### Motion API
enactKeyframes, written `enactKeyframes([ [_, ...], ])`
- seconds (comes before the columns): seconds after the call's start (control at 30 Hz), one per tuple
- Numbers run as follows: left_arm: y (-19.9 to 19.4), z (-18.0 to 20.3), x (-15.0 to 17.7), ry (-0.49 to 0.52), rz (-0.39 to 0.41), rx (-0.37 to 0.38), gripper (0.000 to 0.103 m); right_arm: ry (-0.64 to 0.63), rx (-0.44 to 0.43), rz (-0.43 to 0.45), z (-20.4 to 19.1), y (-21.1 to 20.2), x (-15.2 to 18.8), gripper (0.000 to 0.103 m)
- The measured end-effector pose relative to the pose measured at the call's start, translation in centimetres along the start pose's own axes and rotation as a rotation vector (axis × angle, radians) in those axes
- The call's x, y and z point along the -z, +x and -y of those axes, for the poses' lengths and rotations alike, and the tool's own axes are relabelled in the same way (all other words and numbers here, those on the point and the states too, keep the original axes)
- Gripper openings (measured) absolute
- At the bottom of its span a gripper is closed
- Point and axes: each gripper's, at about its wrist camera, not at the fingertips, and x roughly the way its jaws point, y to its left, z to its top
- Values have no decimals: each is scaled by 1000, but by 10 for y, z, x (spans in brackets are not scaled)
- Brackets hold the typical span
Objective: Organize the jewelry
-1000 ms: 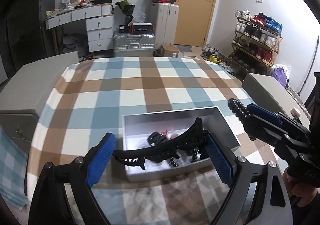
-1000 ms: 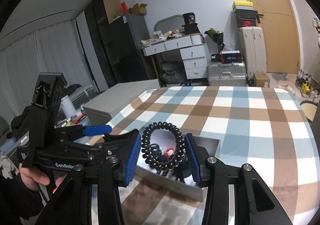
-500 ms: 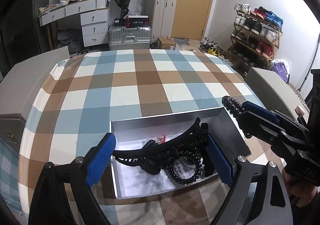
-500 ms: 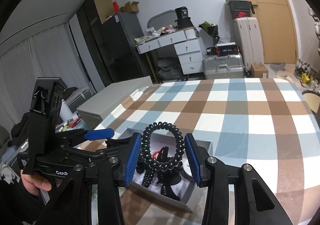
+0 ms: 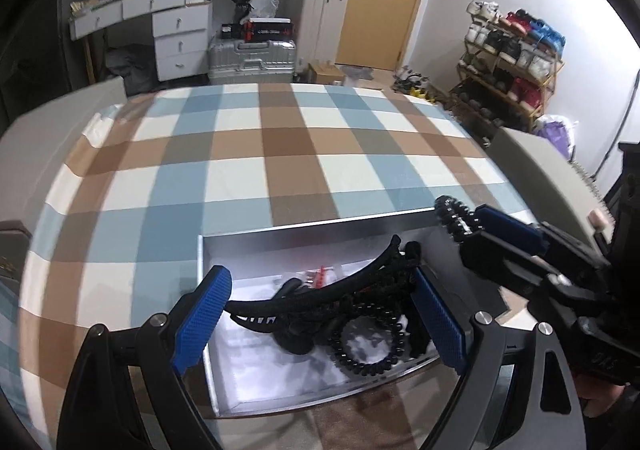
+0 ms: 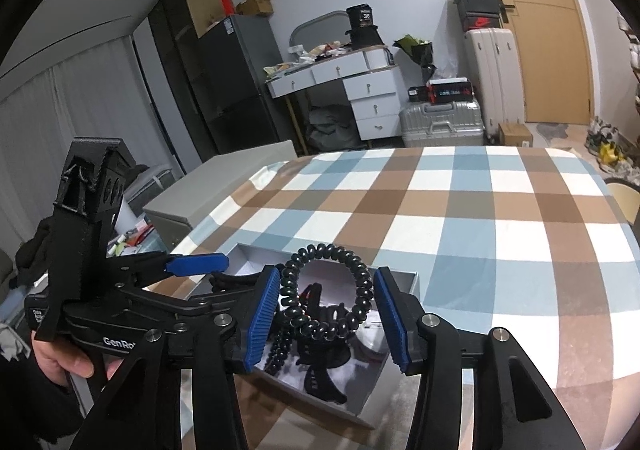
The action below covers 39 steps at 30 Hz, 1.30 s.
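A silver open box (image 5: pixel 256 242) sits on the checked tablecloth and holds a black coil hair tie (image 5: pixel 372 346), a black claw clip (image 5: pixel 296 334) and a small red item (image 5: pixel 320 275). My left gripper (image 5: pixel 320 314) is shut on a long black hair clip (image 5: pixel 320 296), held over the box. My right gripper (image 6: pixel 326 310) is shut on a black coil hair tie (image 6: pixel 324 292), held above the box (image 6: pixel 400 278). The right gripper with its coil also shows in the left wrist view (image 5: pixel 460 218), over the box's right edge.
The checked tablecloth (image 5: pixel 280 154) covers the table beyond the box. Grey cases stand at the table's left (image 5: pixel 52 118) and right (image 5: pixel 540 166). A dresser (image 5: pixel 168 34), suitcases (image 5: pixel 256 58) and a shoe rack (image 5: pixel 512 62) line the room behind.
Both grippers have moved forward and down over the box. The box now fills more of both views, and the clip and coil hang lower over its contents.
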Motion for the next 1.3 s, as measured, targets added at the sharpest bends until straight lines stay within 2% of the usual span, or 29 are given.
enactKeyframes([
  [0.07, 4, -6, -1, -25, -19, 76, 89, 13, 0, -1, 2, 2, 0, 60],
  [0.1, 6, -10, -1, -41, -25, 110, 89, 32, -6, 7, 5, 1, 1, 73],
  [0.13, 5, -11, 0, -47, -18, 130, 89, 39, -5, 14, 5, 0, 2, 82],
  [0.33, -4, -4, 3, 1, 1, 77, 89, 60, -10, 67, 4, -15, 2, 82],
  [0.5, -14, -10, 6, -20, 28, 52, 89, 49, -3, 117, -2, -32, -3, 85],
  [0.63, -22, -14, 6, -29, 60, -24, 89, 45, 28, 167, -7, -50, -3, 95],
  [0.73, -37, -17, 7, -37, 130, -70, 89, 22, 69, 236, -16, -66, 2, 103],
  [0.83, -58, -19, 11, -51, 251, -102, 90, 4, 73, 286, -23, -78, 9, 103],
  [0.93, -79, -17, 15, -61, 365, -159, 100, -10, 81, 332, -30, -87, 14, 103],
  [1.03, -99, -12, 21, -39, 477, -196, 101, -21, 101, 363, -36, -95, 15, 103],
  [1.17, -113, -6, 27, -23, 557, -236, 102, -49, 106, 431, -47, -111, 17, 103],
  [1.3, -120, -8, 36, -55, 625, -256, 102, -86, 142, 499, -56, -124, 21, 103],
])
